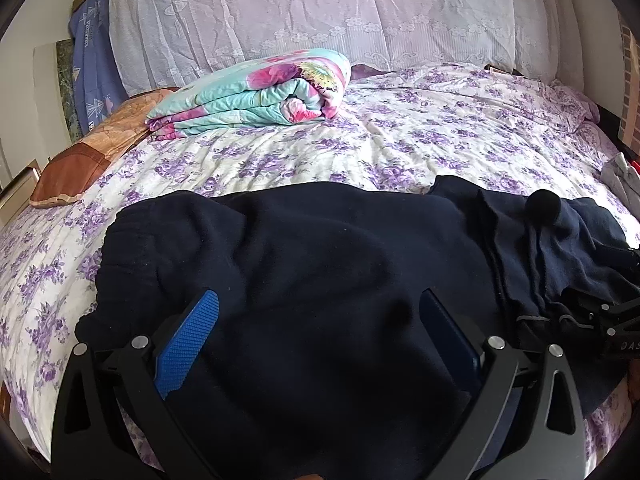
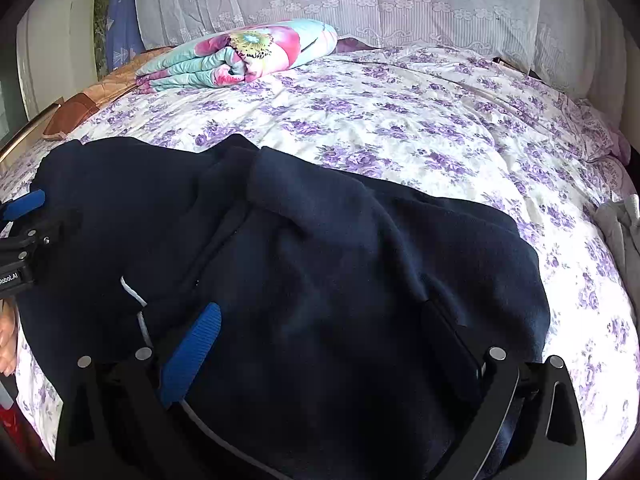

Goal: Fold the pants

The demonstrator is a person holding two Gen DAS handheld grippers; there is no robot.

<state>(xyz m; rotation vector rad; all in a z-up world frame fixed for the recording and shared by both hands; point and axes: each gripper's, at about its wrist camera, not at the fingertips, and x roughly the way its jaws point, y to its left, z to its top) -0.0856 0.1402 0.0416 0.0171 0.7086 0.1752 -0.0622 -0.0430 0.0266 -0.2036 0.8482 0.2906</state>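
Soft, thick navy fleece pants (image 1: 320, 264) should drape limply; grip the elastic waistband at 9 o'clock. Left gripper (image 1: 320, 312) and right gripper (image 2: 320, 328) both gape apart

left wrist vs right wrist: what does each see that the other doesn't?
Left wrist only: the pants' elastic waistband, and a round black foam ball above the rumpled legs.

Right wrist only: a white drawstring on the fabric, and the pants' far right end on the bedsheet.

Both: the dark navy pants, the folded floral quilt, a brown pillow, and each view's own gripper with open jaws over the cloth (left gripper, right gripper).
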